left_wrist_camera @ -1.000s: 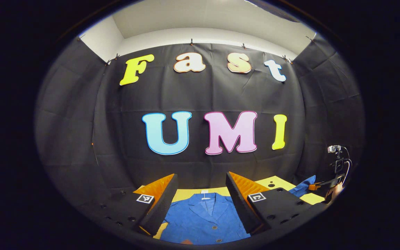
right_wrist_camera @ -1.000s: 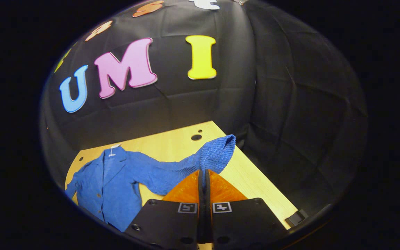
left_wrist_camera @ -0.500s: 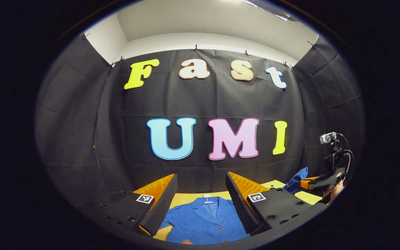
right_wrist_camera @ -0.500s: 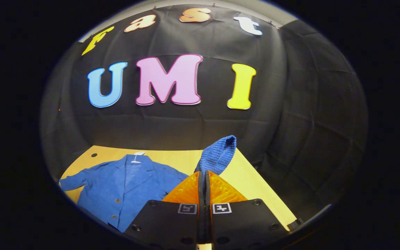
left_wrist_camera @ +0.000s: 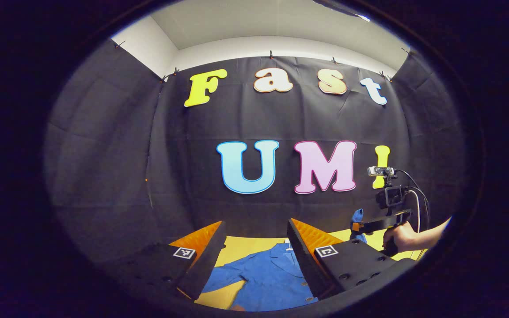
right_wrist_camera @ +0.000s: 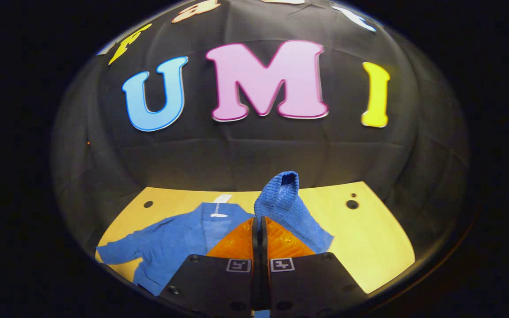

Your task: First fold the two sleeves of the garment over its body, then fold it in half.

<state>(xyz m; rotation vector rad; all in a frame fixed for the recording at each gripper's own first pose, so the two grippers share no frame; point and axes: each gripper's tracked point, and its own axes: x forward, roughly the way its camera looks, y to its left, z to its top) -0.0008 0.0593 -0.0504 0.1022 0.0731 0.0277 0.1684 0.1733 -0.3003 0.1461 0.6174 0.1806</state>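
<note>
Right gripper (right_wrist_camera: 258, 226): jaws closed together on the ribbed cuff of the right sleeve (right_wrist_camera: 281, 198), both fingers pressing the fabric, cuff standing upright above the fingertips. Same gripper visible at far right in the left gripper view (left_wrist_camera: 355, 227), held by a hand (left_wrist_camera: 398, 238), with the blue cuff raised just above its tip.

Left gripper (left_wrist_camera: 254, 243): jaws spread wide, nothing between them, hovering above the garment.

Blue knitted button-front cardigan (right_wrist_camera: 179, 240): lying flat and face up on the yellow wooden table (right_wrist_camera: 369, 238), collar toward the far edge, small white label (right_wrist_camera: 222, 199) at the neck. Left sleeve (right_wrist_camera: 119, 251) stretched out flat toward the left. Right sleeve lifted off the table and drawn over the body side, fabric draping down from the clamped cuff on the right.

Table: two dark round holes near the far right corner, one near the far left. Black cloth wall (right_wrist_camera: 254, 154) rising directly behind the far edge.

Hidden or cut off: lower hem of the cardigan cut by the view edge; middle of the body covered by the right gripper's fingers in the right gripper view; buttons only partly discernible in the left gripper view.
</note>
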